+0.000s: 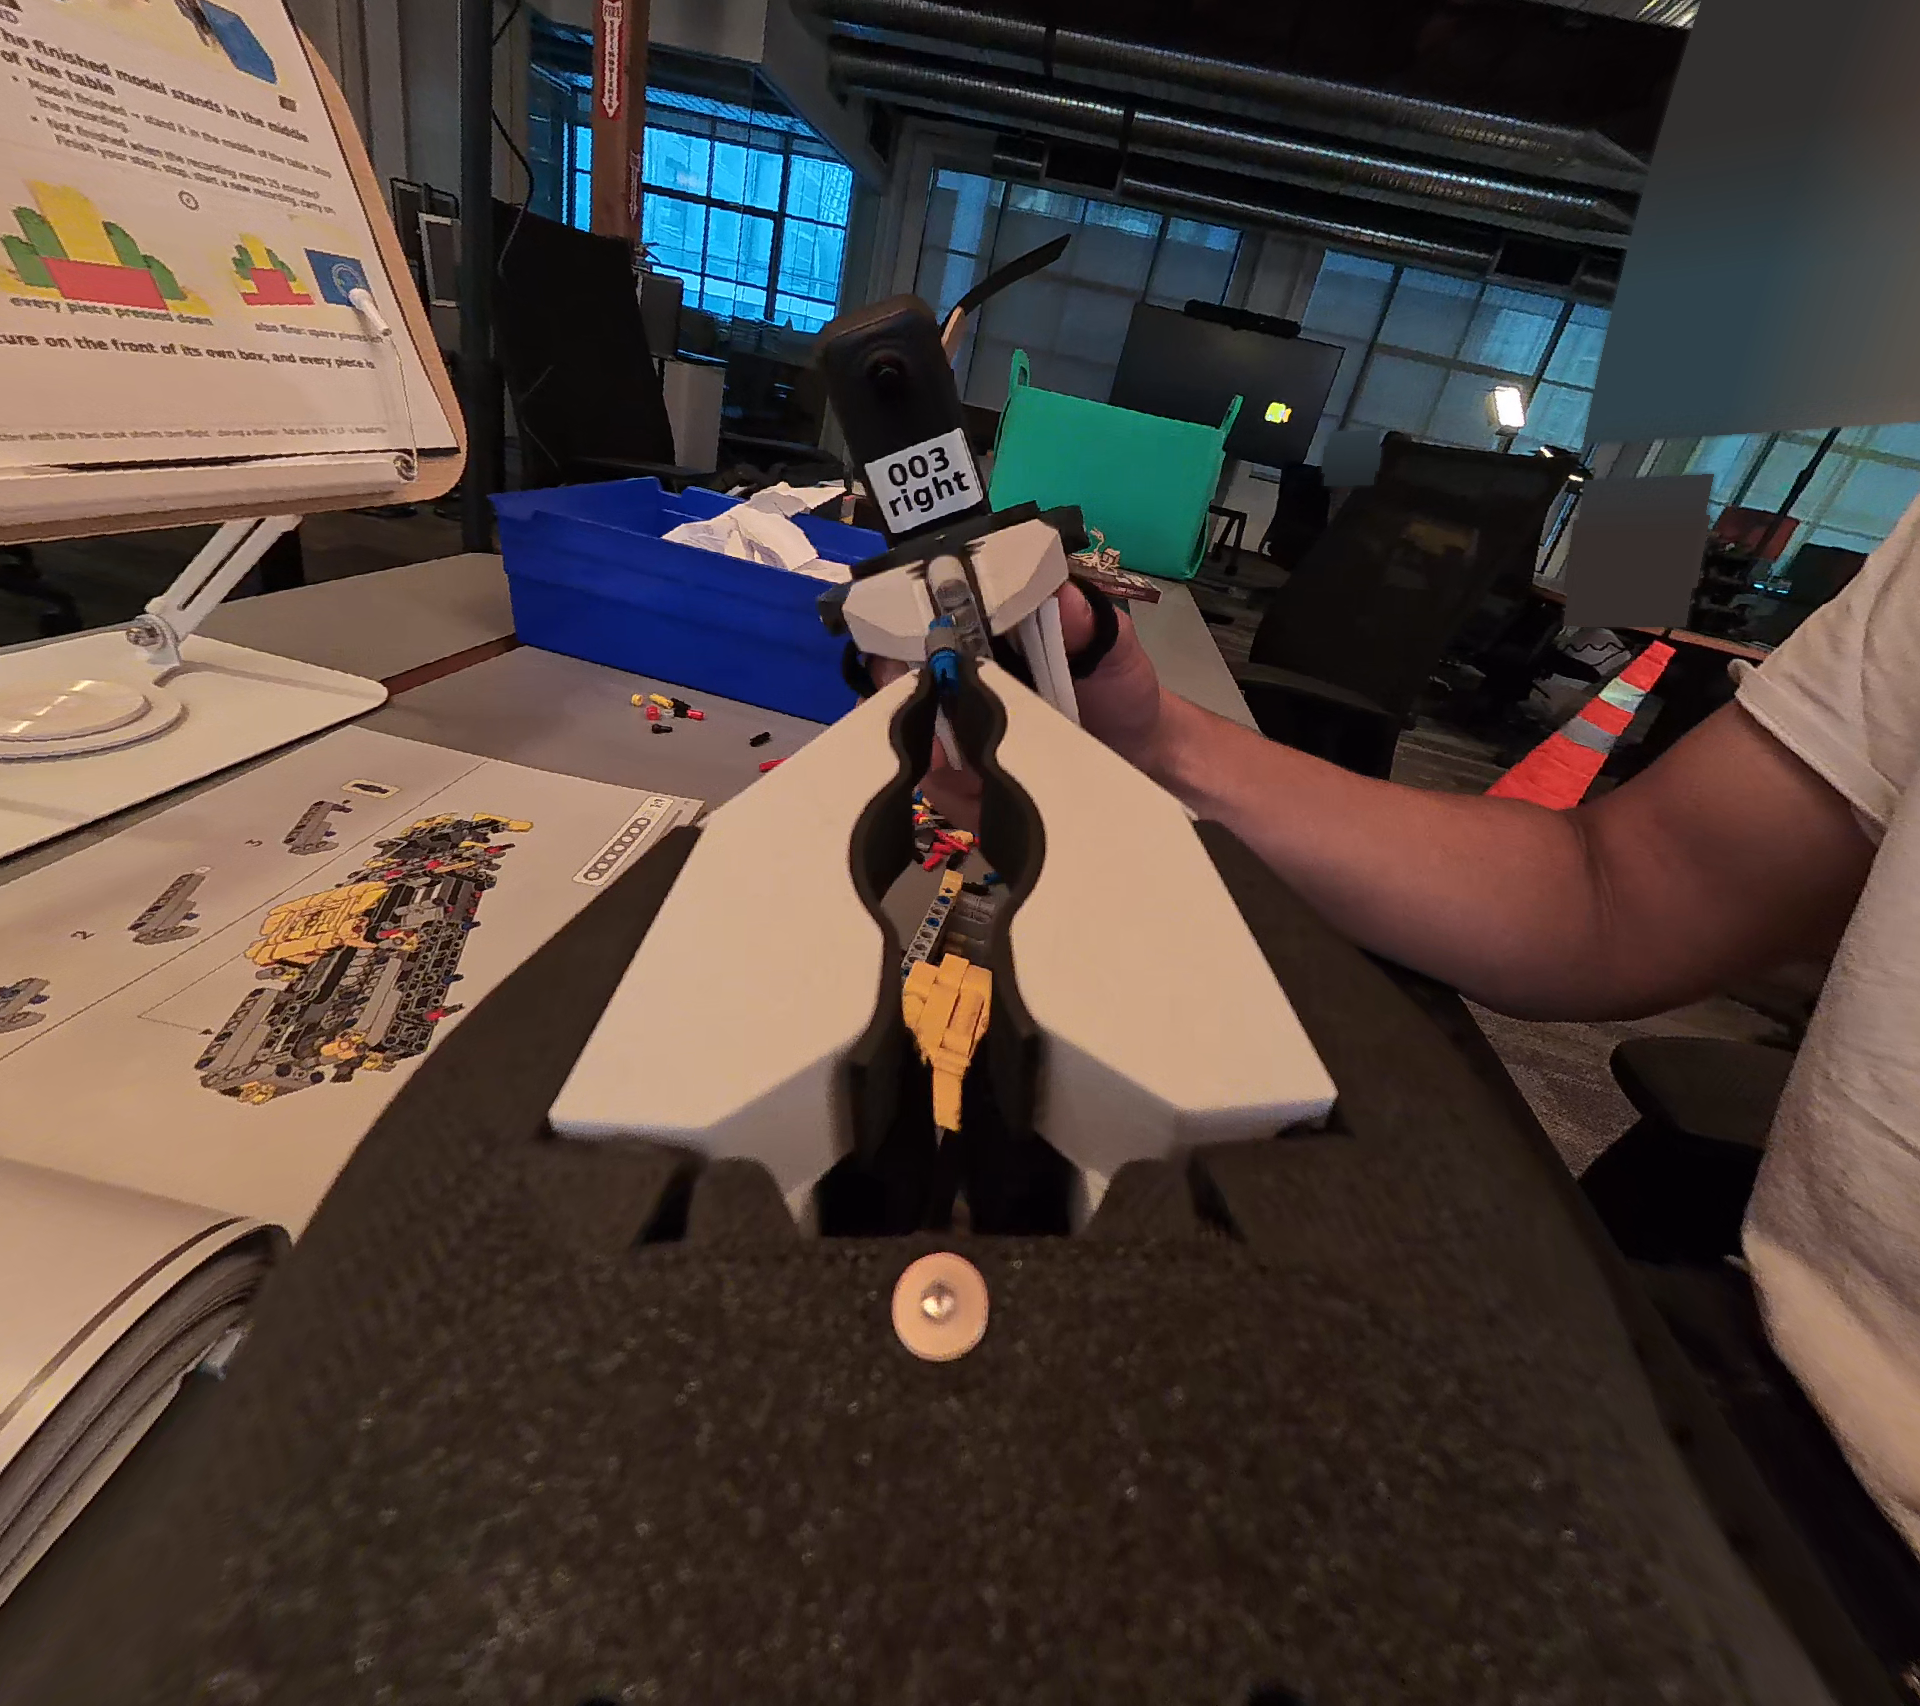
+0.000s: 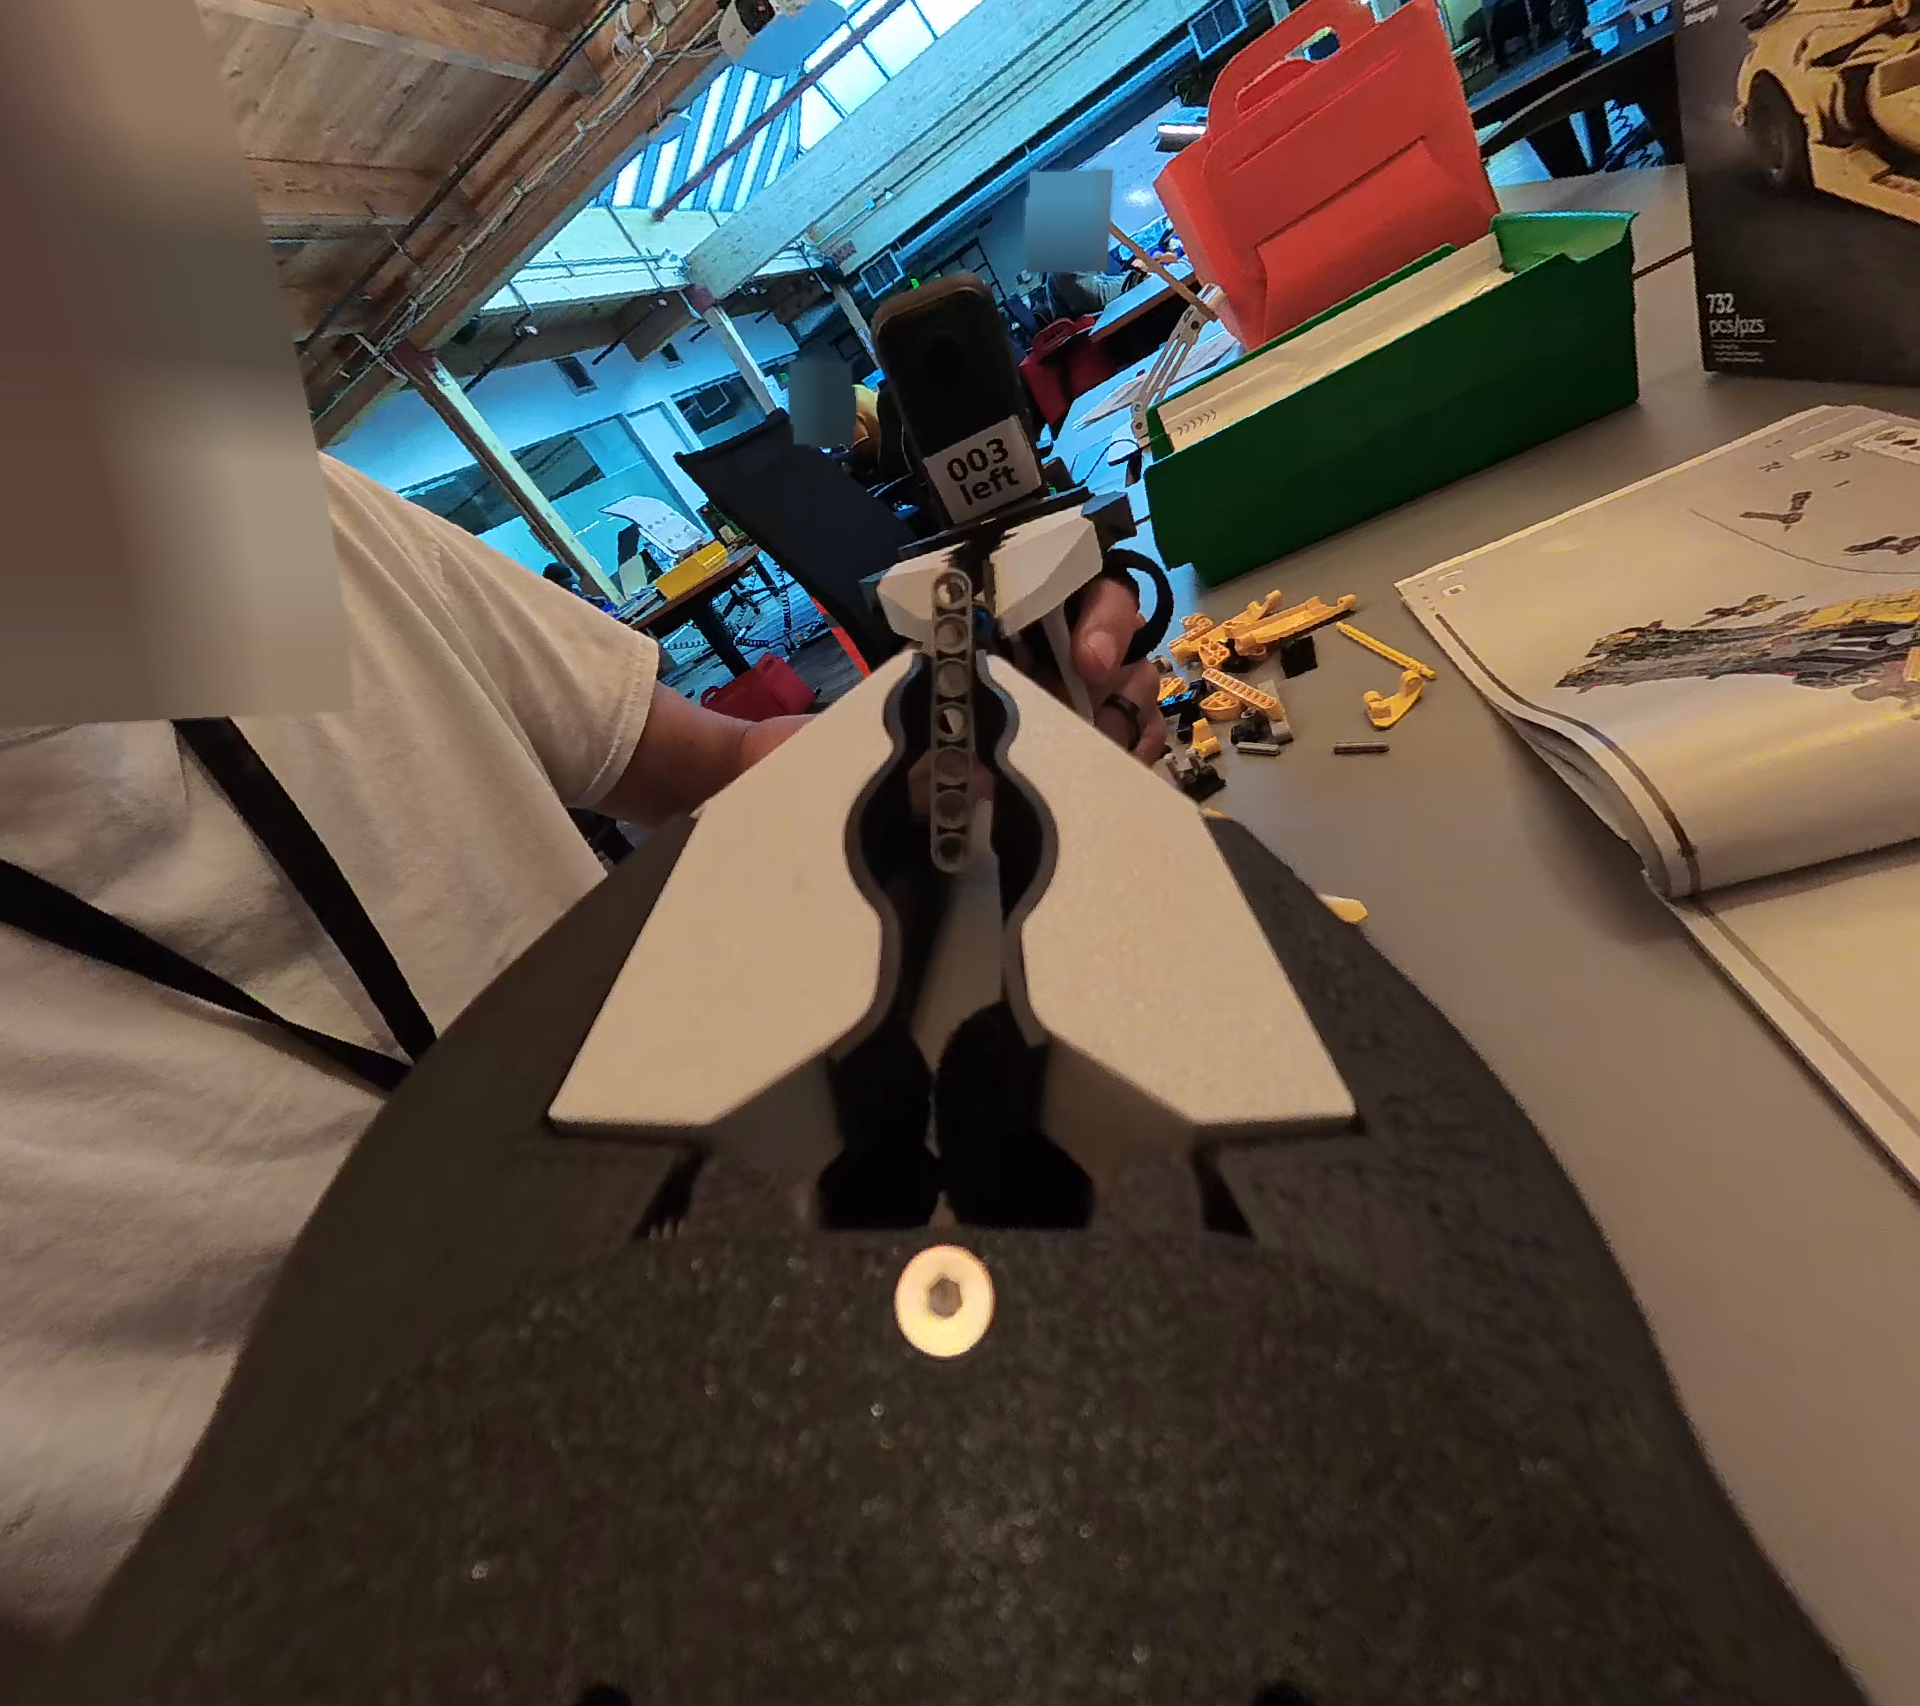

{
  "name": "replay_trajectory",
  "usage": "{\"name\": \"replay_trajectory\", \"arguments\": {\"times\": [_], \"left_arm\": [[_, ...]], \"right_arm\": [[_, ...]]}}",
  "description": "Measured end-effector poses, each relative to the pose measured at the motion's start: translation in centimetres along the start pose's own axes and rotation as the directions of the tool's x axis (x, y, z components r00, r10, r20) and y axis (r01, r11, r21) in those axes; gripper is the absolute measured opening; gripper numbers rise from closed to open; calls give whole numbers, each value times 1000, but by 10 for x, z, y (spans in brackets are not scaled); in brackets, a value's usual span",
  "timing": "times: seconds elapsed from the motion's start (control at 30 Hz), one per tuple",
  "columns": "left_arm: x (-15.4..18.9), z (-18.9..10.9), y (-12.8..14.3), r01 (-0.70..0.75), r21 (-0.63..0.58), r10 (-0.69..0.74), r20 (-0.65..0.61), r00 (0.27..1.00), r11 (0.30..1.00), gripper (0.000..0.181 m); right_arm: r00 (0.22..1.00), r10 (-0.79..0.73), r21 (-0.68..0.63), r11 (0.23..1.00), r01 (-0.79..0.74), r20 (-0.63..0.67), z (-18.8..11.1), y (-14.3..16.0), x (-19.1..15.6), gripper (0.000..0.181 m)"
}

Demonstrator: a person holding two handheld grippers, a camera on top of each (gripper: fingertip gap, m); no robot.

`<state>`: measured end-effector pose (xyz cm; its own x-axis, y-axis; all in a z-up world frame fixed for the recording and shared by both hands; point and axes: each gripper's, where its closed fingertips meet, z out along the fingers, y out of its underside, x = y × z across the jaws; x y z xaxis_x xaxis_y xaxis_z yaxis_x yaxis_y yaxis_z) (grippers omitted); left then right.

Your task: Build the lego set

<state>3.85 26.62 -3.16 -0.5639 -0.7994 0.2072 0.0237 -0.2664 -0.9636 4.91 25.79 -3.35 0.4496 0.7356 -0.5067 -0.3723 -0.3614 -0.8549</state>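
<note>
Left gripper (image 1: 940,700): jaws nearly closed, clamped at the tips on a small blue pin (image 1: 943,667). Right gripper (image 2: 951,690): jaws clenched on a grey holed beam (image 2: 951,721), held upright. The two grippers face each other tip to tip above the table (image 2: 1455,825), pin meeting beam. Below them: partly built yellow-and-grey model (image 1: 948,981). Open instruction booklet (image 1: 312,929) beside it. Loose yellow and black pieces (image 2: 1247,669) near the green tray (image 2: 1403,430). Farther off: blue bin (image 1: 665,586), orange bag (image 2: 1340,170), set box (image 2: 1797,98).
</note>
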Motion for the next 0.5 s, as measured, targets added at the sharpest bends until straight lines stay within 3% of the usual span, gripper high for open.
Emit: {"name": "replay_trajectory", "arguments": {"times": [0.5], "left_arm": [[-5, -3, -3, 8, 16, -8, 21, 1000, 1000, 3]], "right_arm": [[1000, 12, 4, 1000, -12, -8, 5, 3, 6, 6]]}}
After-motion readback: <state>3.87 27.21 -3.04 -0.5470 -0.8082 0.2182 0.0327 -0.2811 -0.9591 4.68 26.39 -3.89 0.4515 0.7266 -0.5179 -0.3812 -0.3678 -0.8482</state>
